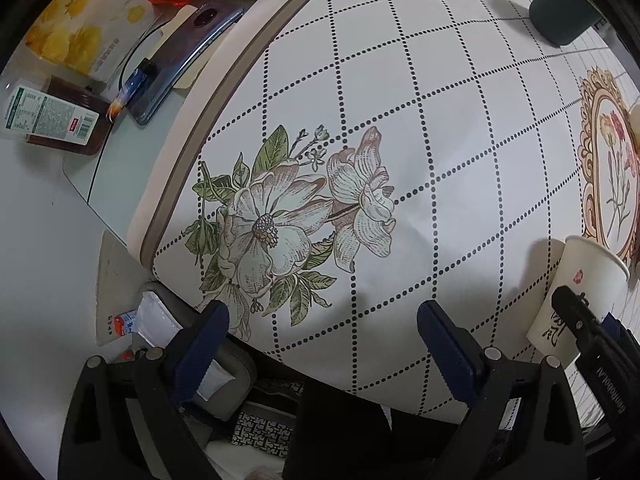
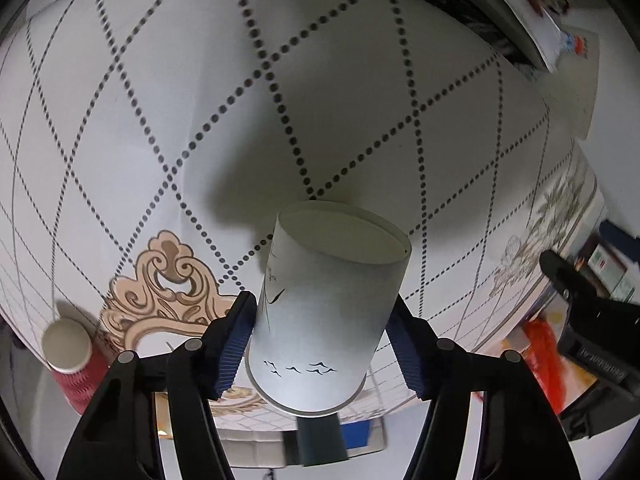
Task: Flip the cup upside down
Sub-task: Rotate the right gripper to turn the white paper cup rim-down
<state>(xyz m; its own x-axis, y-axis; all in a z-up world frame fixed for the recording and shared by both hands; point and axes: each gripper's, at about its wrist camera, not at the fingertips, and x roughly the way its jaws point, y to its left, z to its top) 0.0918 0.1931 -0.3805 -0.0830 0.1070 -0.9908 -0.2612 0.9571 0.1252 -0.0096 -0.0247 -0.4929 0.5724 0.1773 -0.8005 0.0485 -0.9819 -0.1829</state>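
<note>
My right gripper (image 2: 320,328) is shut on a white paper cup (image 2: 324,320) with small black bird marks. It holds the cup above the patterned tablecloth (image 2: 200,80), with the cup's flat base pointing away from me and its rim toward me. In the left wrist view the same cup (image 1: 576,292) shows at the right edge, with the right gripper's black finger in front of it. My left gripper (image 1: 324,340) is open and empty over the floral print near the table's edge.
A red ribbed paper cup (image 2: 68,352) stands at the left in the right wrist view. A dark green cup (image 1: 560,4) stands at the far right. A phone (image 1: 188,56), a jar (image 1: 56,120) and tissue packs (image 1: 88,16) lie beyond the cloth's edge.
</note>
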